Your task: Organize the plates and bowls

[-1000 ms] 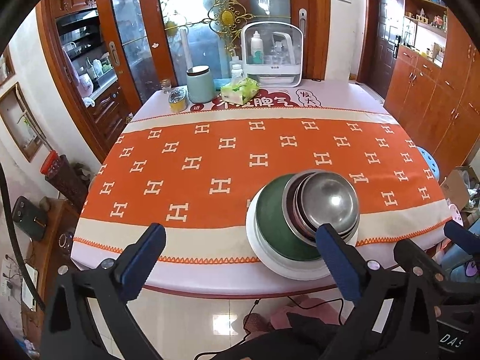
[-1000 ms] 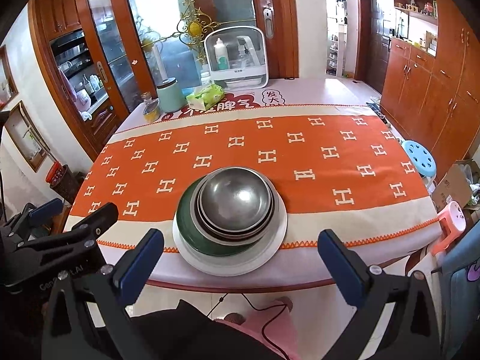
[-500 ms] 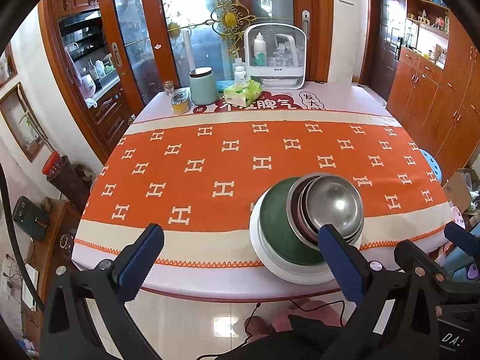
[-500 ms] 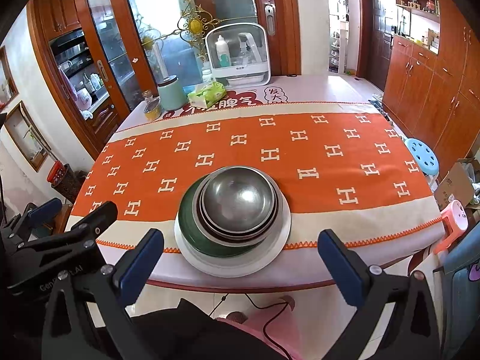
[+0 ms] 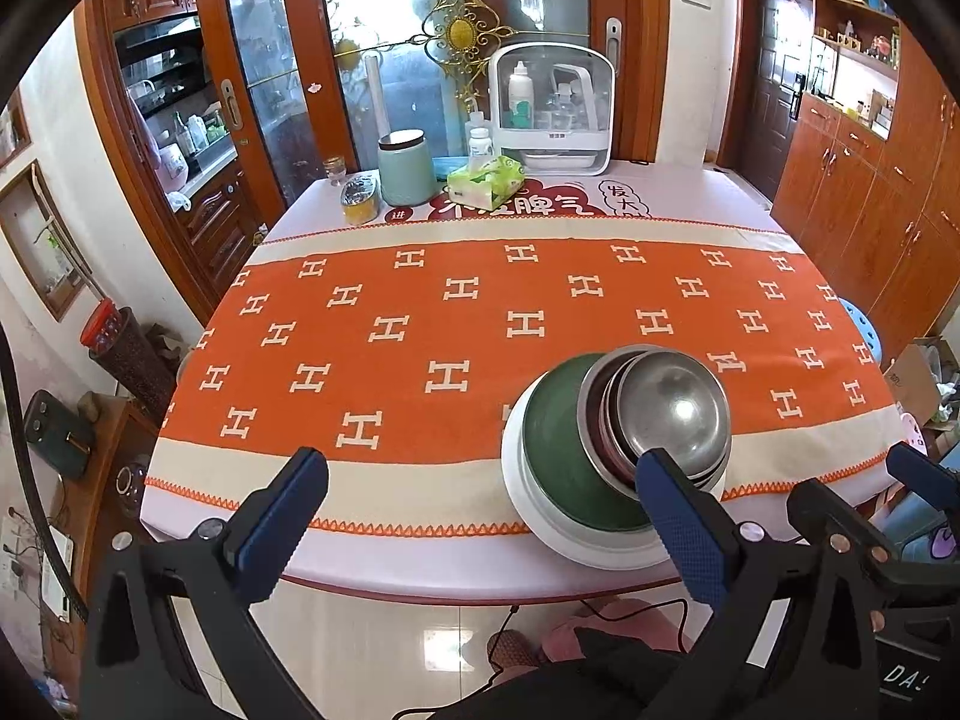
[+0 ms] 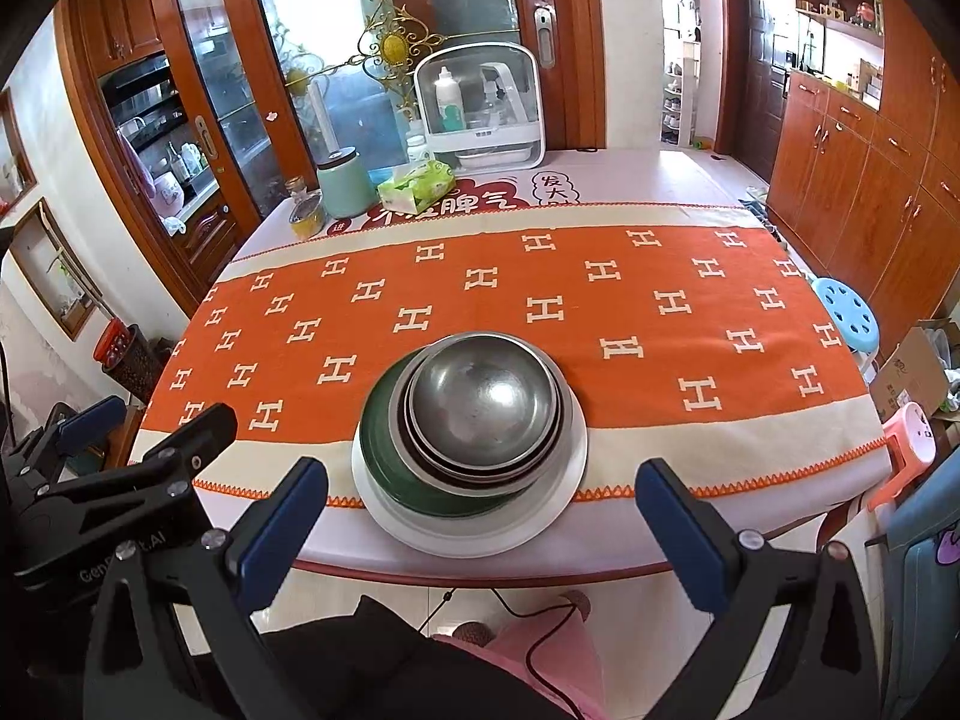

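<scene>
I see both tools held back from the near edge of the surface (image 6: pixel 600 186), low in each frame. My left hand-held gripper (image 5: pixel 480 531) has its blue-padded fingers (image 5: pixel 282 516) spread wide with nothing between them. My right hand-held gripper (image 6: pixel 480 531) is spread just as wide and carries nothing either.

The stack I am working with sits in the lower middle of the right wrist view, on the orange cloth with white H marks (image 6: pixel 540 276) where it meets the cream border. At the bottom lies a wide white round plate (image 6: pixel 570 480). On it rests a dark green plate (image 6: pixel 384 456), shifted toward the left of the frame so more of its green shows there. Nested on the green plate are several shiny steel bowls (image 6: pixel 480 402), the topmost one open upward. In the left wrist view the same stack appears at lower right, with the white plate (image 5: pixel 528 516), the green plate (image 5: pixel 558 444) and the steel bowls (image 5: pixel 672 408) partly covered by my right-hand finger pad.

Toward the top of the left view, at the far end of the surface, stand a pale green lidded canister (image 5: pixel 407 168), a green tissue pack (image 5: pixel 486 181), a small yellow jar (image 5: pixel 359 199) and a white clear-fronted storage box holding bottles (image 5: pixel 551 108).

In the right view the left tool shows at lower left as a black clamp body.
</scene>
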Tool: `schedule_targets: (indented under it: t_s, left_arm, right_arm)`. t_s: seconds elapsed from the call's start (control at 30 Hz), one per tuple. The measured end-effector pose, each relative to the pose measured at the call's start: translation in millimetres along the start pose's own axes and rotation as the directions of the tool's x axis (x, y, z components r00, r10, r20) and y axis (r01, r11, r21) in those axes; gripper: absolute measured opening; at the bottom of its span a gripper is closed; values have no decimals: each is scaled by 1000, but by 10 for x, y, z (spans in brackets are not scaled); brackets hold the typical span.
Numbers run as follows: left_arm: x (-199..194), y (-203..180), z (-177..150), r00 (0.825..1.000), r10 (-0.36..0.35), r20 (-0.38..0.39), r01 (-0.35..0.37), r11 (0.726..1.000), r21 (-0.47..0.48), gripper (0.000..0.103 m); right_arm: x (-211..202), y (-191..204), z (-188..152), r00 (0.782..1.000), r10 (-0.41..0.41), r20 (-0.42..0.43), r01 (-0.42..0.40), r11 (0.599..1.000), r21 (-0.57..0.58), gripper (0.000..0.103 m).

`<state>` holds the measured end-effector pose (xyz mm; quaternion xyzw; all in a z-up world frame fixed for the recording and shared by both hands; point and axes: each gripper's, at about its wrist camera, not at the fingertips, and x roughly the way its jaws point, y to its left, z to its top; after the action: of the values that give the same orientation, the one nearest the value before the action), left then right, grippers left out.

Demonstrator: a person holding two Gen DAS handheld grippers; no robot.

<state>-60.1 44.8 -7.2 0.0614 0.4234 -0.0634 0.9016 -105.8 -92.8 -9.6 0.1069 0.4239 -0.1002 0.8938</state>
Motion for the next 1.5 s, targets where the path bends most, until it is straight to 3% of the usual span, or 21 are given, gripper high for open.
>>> schedule_targets:
  t_s: [1.5]
  left_arm:
    - [230, 88, 48, 1000, 6, -30, -7, 1000, -31, 102]
  right_arm:
    - [222, 90, 99, 999, 13, -47, -13, 1000, -2, 103]
